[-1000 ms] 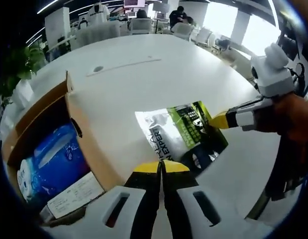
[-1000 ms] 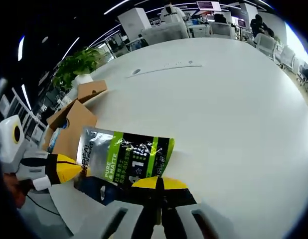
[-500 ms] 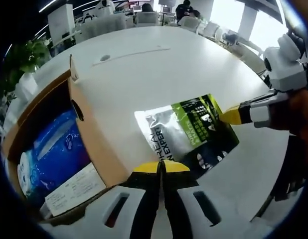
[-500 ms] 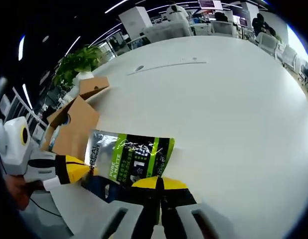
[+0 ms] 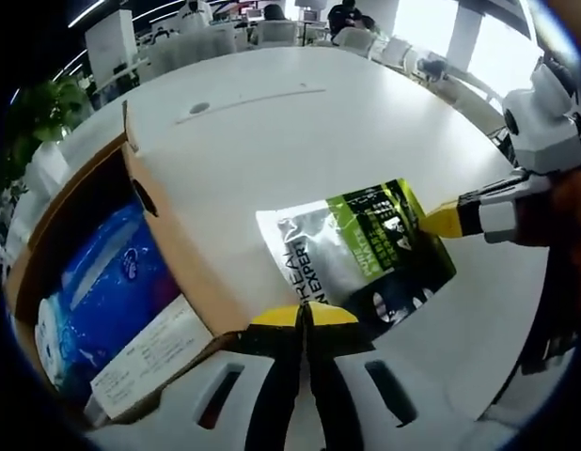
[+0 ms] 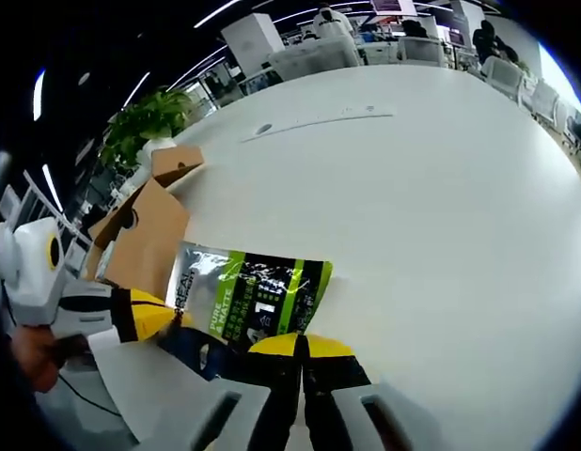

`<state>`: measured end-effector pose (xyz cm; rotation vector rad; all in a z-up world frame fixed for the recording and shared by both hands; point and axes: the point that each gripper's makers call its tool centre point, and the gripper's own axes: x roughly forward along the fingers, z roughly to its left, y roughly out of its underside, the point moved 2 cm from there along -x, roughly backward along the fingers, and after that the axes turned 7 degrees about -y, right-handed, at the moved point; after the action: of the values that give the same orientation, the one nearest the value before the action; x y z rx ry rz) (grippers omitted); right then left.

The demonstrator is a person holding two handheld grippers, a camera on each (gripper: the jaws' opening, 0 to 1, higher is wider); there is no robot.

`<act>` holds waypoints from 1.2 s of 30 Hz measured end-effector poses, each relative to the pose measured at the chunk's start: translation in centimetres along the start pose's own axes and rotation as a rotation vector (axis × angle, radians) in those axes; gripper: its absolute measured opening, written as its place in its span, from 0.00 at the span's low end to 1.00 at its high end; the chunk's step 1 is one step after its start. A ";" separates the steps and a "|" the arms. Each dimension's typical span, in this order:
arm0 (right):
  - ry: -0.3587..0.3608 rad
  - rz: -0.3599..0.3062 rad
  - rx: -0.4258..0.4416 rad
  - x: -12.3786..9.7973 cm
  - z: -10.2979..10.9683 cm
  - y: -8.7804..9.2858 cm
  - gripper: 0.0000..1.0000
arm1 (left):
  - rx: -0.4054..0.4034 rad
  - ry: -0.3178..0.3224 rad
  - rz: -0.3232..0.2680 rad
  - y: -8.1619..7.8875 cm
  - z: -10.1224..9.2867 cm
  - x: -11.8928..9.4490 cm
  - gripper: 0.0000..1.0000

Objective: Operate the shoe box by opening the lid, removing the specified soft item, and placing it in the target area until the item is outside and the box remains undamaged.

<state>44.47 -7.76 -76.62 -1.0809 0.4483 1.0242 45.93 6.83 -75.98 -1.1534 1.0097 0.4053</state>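
Note:
A silver, green and black soft pouch [image 5: 356, 258] is stretched between both grippers just beside the open cardboard shoe box [image 5: 173, 249], low over the white table. My left gripper [image 5: 305, 316] is shut on the pouch's near edge. The right gripper [image 5: 441, 221] comes in from the right, yellow tips clamped on the pouch's far corner. In the right gripper view the pouch [image 6: 253, 296] lies ahead of my right gripper [image 6: 303, 346], which is shut on its edge; the left gripper [image 6: 145, 315] pinches its other end next to the box [image 6: 145, 235]. A blue packet [image 5: 102, 301] and a white card [image 5: 140, 362] remain inside the box.
The round white table [image 5: 300, 141] stretches far ahead, with a small grommet [image 5: 199, 108] and a thin seam. A potted plant [image 6: 149, 122] stands beyond the box. Chairs, desks and people sit at the far end of the room.
Both grippers keep their hold on the pouch. It has shifted slightly away from the box; the views have moved a little with the hands.

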 end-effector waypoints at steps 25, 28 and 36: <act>0.013 -0.008 0.026 0.6 0.0 0.0 0.00 | 0.022 0.031 0.056 1.1 0.7 0.5 0.11; 0.016 -0.013 0.030 0.7 0.2 0.0 0.00 | 0.021 0.032 0.051 1.1 0.7 0.2 0.14; 0.017 -0.016 0.037 0.7 0.5 0.1 0.00 | 0.026 0.043 0.033 1.3 0.8 -1.0 0.21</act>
<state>44.62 -6.99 -76.99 -1.0598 0.4700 0.9897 44.80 8.26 -75.86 -1.1272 1.0697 0.3938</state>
